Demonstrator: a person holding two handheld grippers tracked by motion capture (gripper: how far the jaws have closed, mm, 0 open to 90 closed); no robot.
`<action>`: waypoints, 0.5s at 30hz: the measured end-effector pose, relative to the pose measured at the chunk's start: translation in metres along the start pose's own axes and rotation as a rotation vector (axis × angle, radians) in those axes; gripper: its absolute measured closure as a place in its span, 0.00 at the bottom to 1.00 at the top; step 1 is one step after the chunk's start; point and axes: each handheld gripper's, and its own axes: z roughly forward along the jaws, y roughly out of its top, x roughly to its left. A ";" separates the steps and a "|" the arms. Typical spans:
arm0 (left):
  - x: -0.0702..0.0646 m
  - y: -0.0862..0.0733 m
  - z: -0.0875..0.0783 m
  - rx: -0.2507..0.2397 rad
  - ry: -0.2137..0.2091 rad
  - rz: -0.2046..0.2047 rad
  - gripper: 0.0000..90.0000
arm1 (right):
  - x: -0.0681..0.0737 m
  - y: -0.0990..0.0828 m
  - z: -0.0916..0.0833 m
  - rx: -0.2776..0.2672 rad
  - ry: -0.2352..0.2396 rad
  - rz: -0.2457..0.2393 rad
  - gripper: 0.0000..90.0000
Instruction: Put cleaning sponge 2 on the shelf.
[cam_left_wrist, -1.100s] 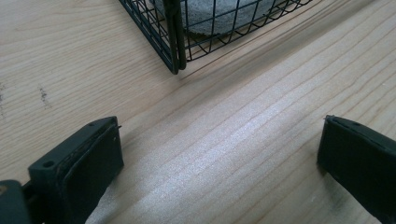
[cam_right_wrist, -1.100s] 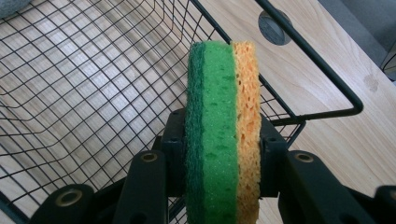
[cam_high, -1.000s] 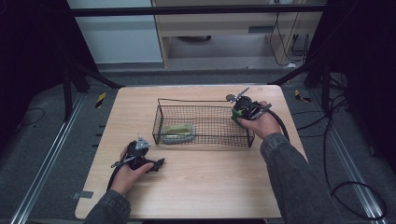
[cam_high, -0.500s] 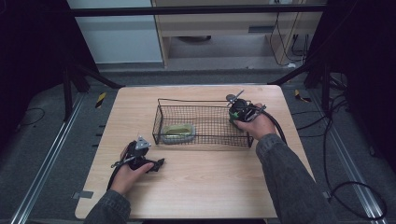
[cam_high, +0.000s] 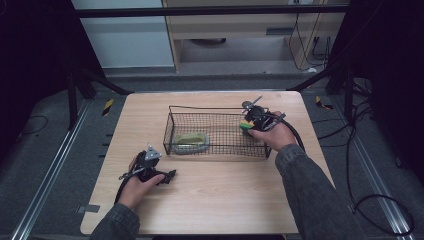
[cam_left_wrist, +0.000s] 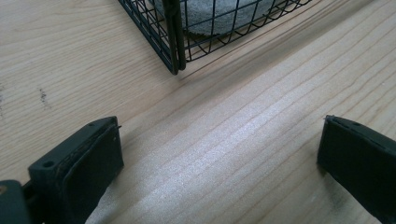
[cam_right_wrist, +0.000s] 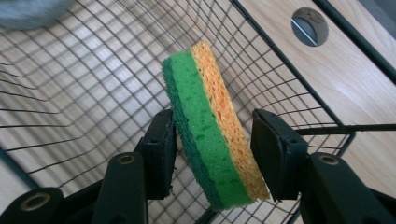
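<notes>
We are looking at a sponge (cam_right_wrist: 210, 130), green on one face and orange-yellow on the other, standing on edge between the jaws of the right tool (cam_right_wrist: 212, 154) over the right end of a black wire basket (cam_high: 172, 122). In the right gripper view the left jaw is lying against the green face, while a narrow gap is showing between the right jaw and the orange face; the jaws have just been opening, so they are no longer pressing on the sponge from both sides. The sponge is hanging above the basket's mesh floor, close to its right end wall. In the high view we are seeing the same sponge (cam_high: 245, 126) as a small green and yellow spot at the basket's right end, just under the right tool (cam_high: 254, 119), which the person's right hand (cam_high: 274, 136) is holding at the basket's rim.

A grey-green pad (cam_high: 189, 142) is lying in the left part of the basket, well apart from the sponge.

The basket is sitting on a light wooden table (cam_high: 225, 195). Nearer the person and to the left of the basket, the left hand (cam_high: 137, 182) is holding the left tool (cam_left_wrist: 219, 158) low over bare wood, its jaws standing wide apart with nothing between them, near the basket's corner.
</notes>
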 end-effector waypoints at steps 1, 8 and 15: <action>0.000 0.000 0.000 0.000 0.000 0.000 0.00 | 0.002 0.000 -0.002 -0.004 0.011 0.004 0.57; 0.000 0.000 0.000 0.002 -0.001 0.002 0.00 | 0.008 -0.002 -0.012 -0.021 0.043 0.006 0.55; 0.000 0.000 0.000 0.005 -0.001 0.006 0.00 | 0.011 -0.005 -0.026 -0.048 0.062 0.017 0.54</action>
